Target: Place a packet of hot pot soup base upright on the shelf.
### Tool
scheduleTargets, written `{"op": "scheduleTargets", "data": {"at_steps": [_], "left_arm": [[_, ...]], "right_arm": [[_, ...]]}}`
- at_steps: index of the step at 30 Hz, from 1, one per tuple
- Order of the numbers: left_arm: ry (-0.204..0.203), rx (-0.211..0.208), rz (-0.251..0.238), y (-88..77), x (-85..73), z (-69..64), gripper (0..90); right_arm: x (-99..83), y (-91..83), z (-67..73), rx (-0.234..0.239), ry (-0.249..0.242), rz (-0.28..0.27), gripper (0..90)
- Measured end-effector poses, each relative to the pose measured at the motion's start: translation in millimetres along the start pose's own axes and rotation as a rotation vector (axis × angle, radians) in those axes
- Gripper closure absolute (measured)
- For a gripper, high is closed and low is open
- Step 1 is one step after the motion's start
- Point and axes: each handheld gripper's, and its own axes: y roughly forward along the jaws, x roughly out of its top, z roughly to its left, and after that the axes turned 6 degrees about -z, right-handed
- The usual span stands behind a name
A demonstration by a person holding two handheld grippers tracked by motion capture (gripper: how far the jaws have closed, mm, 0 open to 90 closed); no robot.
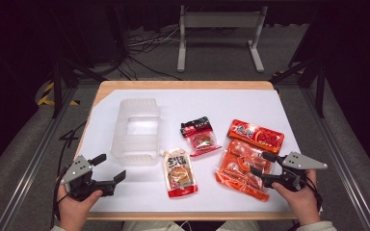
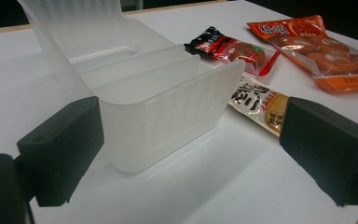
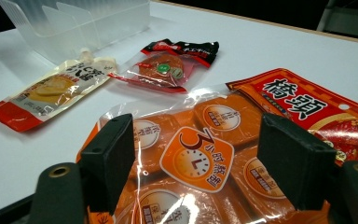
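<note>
Table (image 1: 289, 115) first, since it's the biggest thing: wooden edge with a white sheet over the top. On it, toward the left, sits a frosted clear plastic bin (image 1: 136, 131) with dividers inside, upright and open at the top. Next down in size is the orange snack bag (image 1: 248, 156) on the right side, lying flat, see-through front with round orange packs inside and a red header strip at its far end. Right gripper (image 1: 259, 164) hovers right over the near part of that bag, jaws spread apart with the bag showing between them, not pinching it as far as I can see. Left gripper (image 1: 110, 167) is near the front left corner, jaws wide apart too, nothing in them, pointing at the bin's near wall. Then the spouted sauce pouch (image 1: 179, 172) just beside the bin's near right corner, and smallest, a red-and-black packet (image 1: 200, 135) between the bin and the orange bag.
</note>
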Motion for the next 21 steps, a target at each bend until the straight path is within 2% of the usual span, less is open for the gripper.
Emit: {"op": "scheduleTargets", "data": {"at_steps": [7,10,21], "left_arm": [[0.002,0.006,-0.013,0.0,0.7,0.6,9.4],[-0.008,0.002,-0.031,-1.1,1.2,1.4,9.9],[-0.007,-0.013,-0.014,0.5,1.9,-0.4,10.4]], "right_arm": [[10.5,2.2,-7.3,-0.009,0.007,-0.012,27.4],[17.5,3.1,-14.6,-0.014,0.014,-0.011,26.9],[36.9,10.1,-43.2,-0.040,0.019,0.000,25.8]]}}
